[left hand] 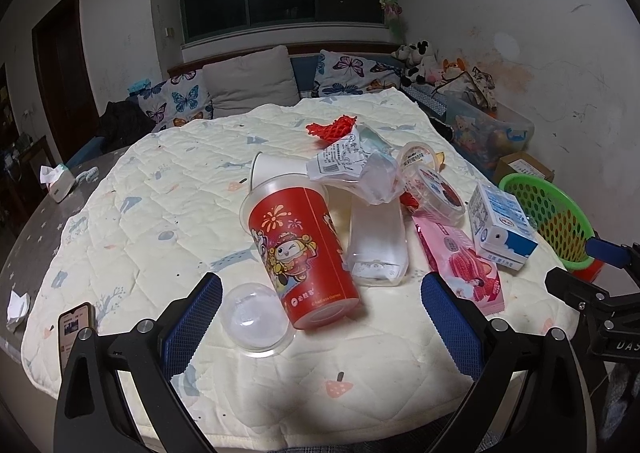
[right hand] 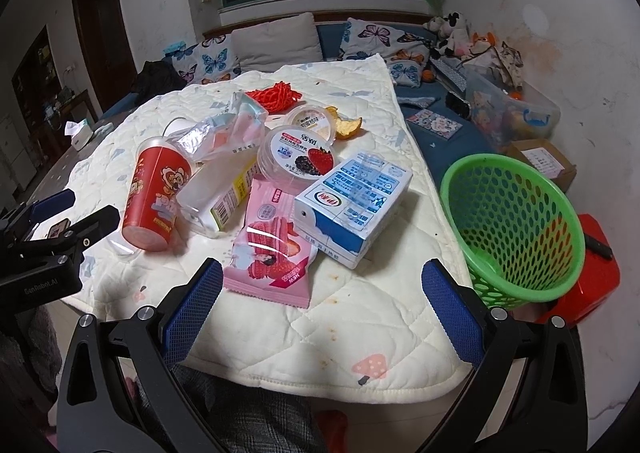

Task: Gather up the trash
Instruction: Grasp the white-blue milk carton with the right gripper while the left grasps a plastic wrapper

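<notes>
While the trash lies heaped on the quilted pad (right hand: 360,317), a red cup (left hand: 304,253) is framed by the wide-open left gripper (left hand: 320,305); the right gripper (right hand: 322,293), likewise spread, is held empty beside the green basket (right hand: 516,229).

On my right wrist view the pile sits mid-frame on the quilt (right hand: 360,333): cartoon cup (right hand: 154,197) at left, clear bottle (right hand: 218,197) beside it, snack packet (right hand: 276,249) below centre, milk carton (right hand: 354,205) right of that. The basket (right hand: 516,229) stands off the quilt's edge at far right.
</notes>
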### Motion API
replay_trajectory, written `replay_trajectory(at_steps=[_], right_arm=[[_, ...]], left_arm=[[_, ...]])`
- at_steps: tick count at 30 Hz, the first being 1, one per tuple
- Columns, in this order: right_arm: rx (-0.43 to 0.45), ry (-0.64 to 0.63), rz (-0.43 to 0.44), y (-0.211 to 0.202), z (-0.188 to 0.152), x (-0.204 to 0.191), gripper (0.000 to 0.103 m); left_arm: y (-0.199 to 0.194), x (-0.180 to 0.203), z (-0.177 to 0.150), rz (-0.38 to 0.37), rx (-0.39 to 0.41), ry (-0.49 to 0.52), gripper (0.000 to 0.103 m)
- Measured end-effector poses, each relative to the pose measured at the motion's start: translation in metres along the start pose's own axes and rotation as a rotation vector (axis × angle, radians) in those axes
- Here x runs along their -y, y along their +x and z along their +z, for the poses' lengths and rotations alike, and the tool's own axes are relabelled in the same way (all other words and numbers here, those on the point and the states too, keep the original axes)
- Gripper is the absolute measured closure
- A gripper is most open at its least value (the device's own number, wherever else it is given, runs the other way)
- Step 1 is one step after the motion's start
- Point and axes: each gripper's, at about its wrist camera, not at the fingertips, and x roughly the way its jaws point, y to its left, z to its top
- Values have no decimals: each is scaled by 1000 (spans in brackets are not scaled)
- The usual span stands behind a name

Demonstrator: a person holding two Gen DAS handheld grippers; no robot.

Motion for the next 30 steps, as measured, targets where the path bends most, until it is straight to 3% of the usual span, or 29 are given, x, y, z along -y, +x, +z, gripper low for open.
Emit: replay_trajectory(at_steps=[13,30], right_arm=[[-47,44,-3,28,22,22,4],[-245,232,35,98,67,60,5]], left_arm=[[13,-19,10,7,-6,-27,6],[30,-37,26,-13,0,-26,6]])
